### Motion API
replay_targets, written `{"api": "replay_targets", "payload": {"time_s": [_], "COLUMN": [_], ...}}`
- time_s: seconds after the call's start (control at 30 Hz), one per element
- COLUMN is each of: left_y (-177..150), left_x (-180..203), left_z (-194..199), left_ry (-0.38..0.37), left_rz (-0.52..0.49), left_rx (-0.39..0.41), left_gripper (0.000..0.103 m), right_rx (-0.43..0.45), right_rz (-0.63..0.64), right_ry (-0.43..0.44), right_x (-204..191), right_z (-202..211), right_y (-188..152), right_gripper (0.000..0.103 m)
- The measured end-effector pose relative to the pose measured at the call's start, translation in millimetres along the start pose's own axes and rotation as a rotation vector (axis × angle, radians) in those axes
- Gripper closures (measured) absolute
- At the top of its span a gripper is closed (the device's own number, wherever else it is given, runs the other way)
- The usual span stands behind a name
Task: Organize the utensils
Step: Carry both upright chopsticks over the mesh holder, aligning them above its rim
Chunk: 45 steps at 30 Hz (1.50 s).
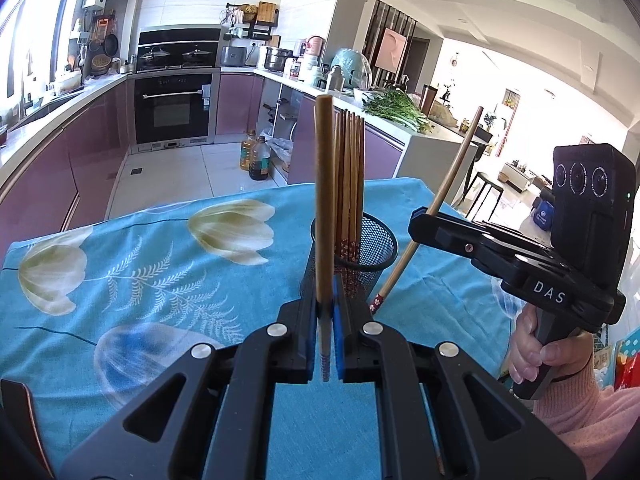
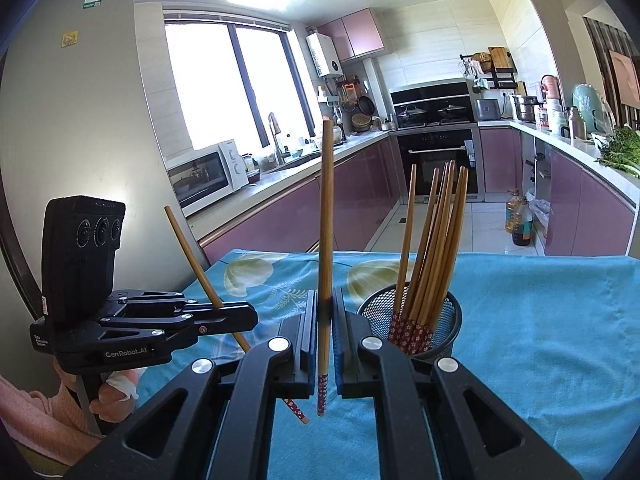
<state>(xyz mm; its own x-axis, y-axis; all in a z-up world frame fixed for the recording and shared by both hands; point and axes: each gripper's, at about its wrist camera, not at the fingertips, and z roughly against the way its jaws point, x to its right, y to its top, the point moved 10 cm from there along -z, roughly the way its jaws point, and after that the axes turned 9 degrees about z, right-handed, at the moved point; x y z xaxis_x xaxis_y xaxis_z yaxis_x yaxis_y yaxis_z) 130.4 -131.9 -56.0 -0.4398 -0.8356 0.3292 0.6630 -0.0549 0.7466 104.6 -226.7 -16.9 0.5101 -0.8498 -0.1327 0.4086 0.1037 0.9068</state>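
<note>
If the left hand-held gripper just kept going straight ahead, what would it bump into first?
Most likely the black mesh cup full of chopsticks, straight ahead of the left hand-held gripper, which grips one chopstick upright. Depth is hard to judge.

Chopsticks held by grippers: two, one per gripper — left-held chopstick (image 1: 324, 216), right-held chopstick (image 2: 326, 240). Mesh holder (image 2: 416, 320): one. Chopsticks standing in the holder (image 2: 436, 240): about seven; exact count uncertain through overlap. Grippers: two. Oil bottles (image 1: 256, 156) on floor: two.
</note>
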Motion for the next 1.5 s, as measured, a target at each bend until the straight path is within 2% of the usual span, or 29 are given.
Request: {"api": "replay_targets", "payload": {"time_s": [1.5], "left_y": [51.2], "left_x": [38.2], "left_z": [13.7], "left_ry": [-0.032], "left_rz": [-0.094], "left_rx": [0.087], "left_gripper": [0.096], "right_rx": [0.075], "right_rz": [0.053], "right_ry": [-0.037], "right_x": [2.1], "right_z": [12.1], "right_y": [33.8], "right_gripper": [0.097]}}
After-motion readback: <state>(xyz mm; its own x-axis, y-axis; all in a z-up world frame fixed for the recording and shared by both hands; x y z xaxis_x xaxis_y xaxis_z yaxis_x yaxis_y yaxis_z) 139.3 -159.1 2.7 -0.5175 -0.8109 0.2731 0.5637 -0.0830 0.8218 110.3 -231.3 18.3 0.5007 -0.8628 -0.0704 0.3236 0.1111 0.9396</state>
